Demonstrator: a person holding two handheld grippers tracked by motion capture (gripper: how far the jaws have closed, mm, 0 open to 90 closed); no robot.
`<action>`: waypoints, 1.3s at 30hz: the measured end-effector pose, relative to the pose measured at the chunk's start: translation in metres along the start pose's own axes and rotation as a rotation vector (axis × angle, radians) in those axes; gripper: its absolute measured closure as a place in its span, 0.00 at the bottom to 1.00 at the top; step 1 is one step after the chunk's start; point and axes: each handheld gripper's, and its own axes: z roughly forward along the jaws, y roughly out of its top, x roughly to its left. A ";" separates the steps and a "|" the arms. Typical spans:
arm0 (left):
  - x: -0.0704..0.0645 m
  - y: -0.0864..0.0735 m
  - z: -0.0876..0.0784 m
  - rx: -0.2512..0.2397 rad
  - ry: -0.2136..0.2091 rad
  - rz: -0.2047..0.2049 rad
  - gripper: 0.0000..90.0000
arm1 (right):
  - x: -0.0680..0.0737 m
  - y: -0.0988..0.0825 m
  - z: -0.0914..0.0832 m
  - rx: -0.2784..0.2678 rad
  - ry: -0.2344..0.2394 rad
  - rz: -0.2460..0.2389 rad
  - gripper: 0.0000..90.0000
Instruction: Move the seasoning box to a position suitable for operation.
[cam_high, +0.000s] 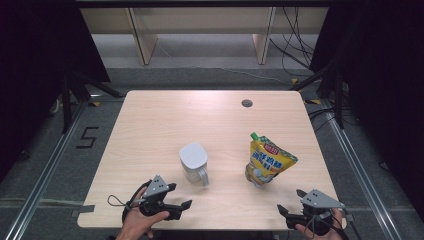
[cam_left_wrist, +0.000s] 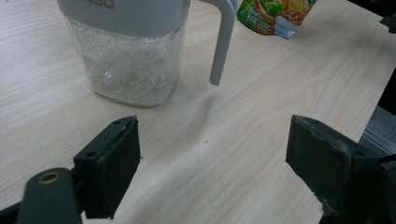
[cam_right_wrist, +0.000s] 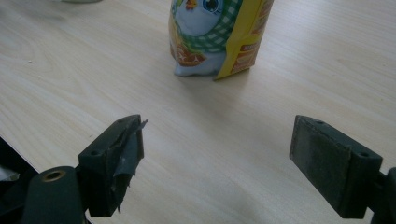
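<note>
Left gripper (cam_high: 181, 196) at the near edge of the table (cam_high: 150, 125), left side, held in a hand (cam_high: 137, 222). Jaws spread wide, nothing between them. In the left gripper view the bare tabletop shows between the pads (cam_left_wrist: 116, 163).

Right gripper (cam_high: 289, 201) at the near right corner, also spread wide and empty; bare wood between its pads (cam_right_wrist: 123, 154) in the right gripper view.

Jug (cam_high: 194, 163) stands upright near the table's middle, just beyond the left gripper and apart from it. White lid; clear lower body (cam_left_wrist: 126, 70) holding pale grains; handle (cam_left_wrist: 222, 42) on its right side, the lower end free.

Pouch (cam_high: 266, 161) stands upright to the right of the jug, well apart from it, beyond the right gripper. Yellow, green cap at top, cartoon print (cam_right_wrist: 205, 28) on the front. Not touched by either gripper.

Round hole (cam_high: 247, 103) in the table at the far side.
</note>
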 end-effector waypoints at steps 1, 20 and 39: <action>0.000 0.000 0.000 -0.008 -0.001 -0.009 0.21 | 0.000 0.000 0.000 0.003 0.003 0.002 0.21; -0.002 0.004 0.001 -0.003 -0.009 0.008 0.23 | 0.003 -0.001 0.000 0.027 0.000 0.024 0.23; -0.013 0.030 0.042 -0.025 -0.031 0.103 0.59 | 0.001 -0.001 0.004 0.013 0.011 -0.027 0.22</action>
